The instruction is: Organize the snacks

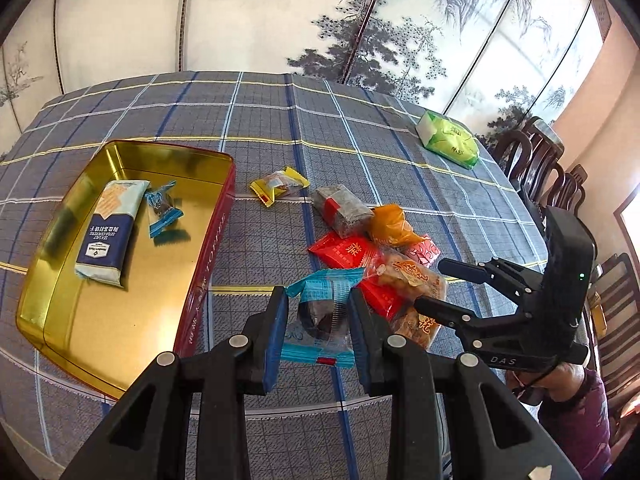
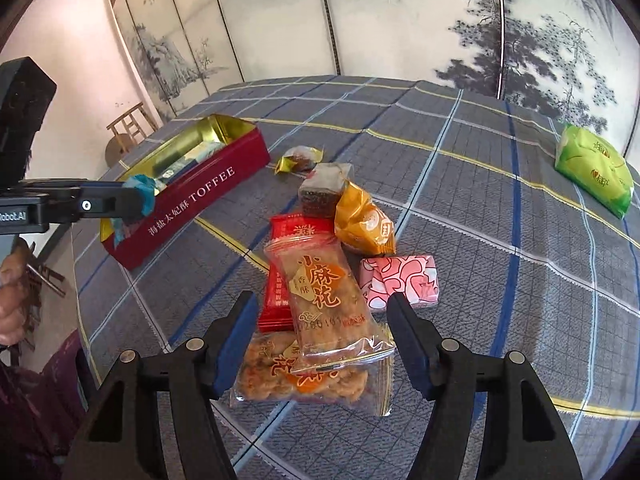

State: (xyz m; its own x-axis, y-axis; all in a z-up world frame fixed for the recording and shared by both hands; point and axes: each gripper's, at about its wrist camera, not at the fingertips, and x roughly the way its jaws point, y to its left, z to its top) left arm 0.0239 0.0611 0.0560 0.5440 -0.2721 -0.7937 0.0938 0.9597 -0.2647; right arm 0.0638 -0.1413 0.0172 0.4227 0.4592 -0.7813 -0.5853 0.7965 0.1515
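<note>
The left gripper (image 1: pixel 318 322) is clamped on a blue snack packet (image 1: pixel 320 320), a crinkly foil wrapper with a clear window showing a dark round sweet, held just above the checked tablecloth (image 1: pixel 260 112) beside the toffee tin (image 1: pixel 208 264). The tin is rectangular metal, gold inside and red outside, holding a long cracker pack (image 1: pixel 110 228) and a small blue sweet (image 1: pixel 162 210). The right gripper (image 2: pixel 320 334) stands with its jaws apart over two clear, glossy twist-biscuit packs (image 2: pixel 320 300), which lie between the fingers untouched, atop a red packet (image 2: pixel 280 300).
</note>
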